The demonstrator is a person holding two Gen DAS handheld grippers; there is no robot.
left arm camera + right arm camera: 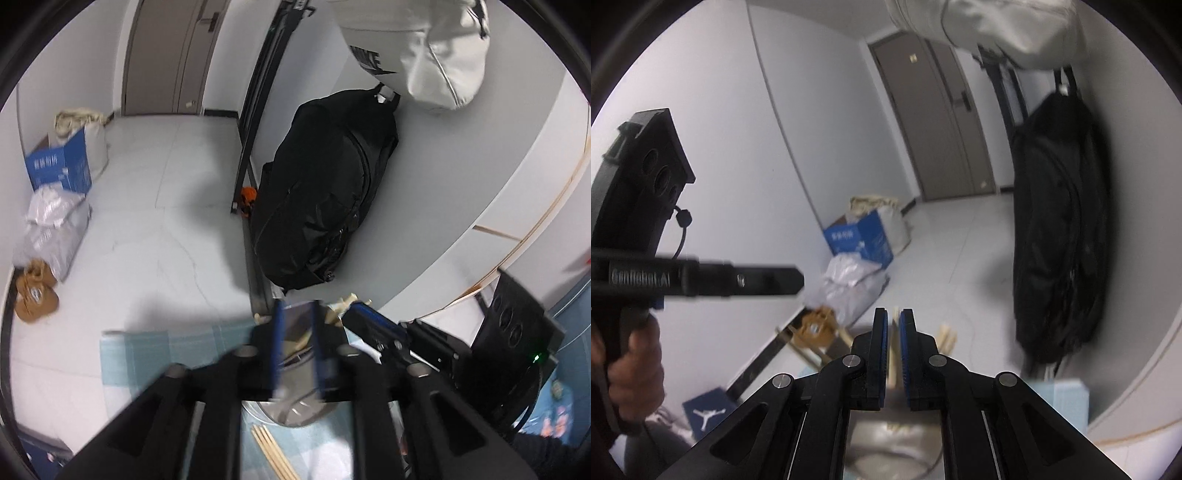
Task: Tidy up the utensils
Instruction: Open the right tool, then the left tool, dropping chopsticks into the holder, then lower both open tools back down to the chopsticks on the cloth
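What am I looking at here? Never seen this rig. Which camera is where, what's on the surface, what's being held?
There is no robot. A person carries two handheld grippers, each with two blue-padded fingers and a fisheye camera looking along them.

The left wrist view looks past the left gripper. Its jaws stand apart, gripping nothing I can make out. Below it are a metal bowl, wooden chopsticks and a blue checked cloth.

The right wrist view looks past the right gripper. Its jaws are nearly closed on a thin wooden stick, probably a chopstick. At the left edge of that view, the person's hand holds the left gripper's handle.
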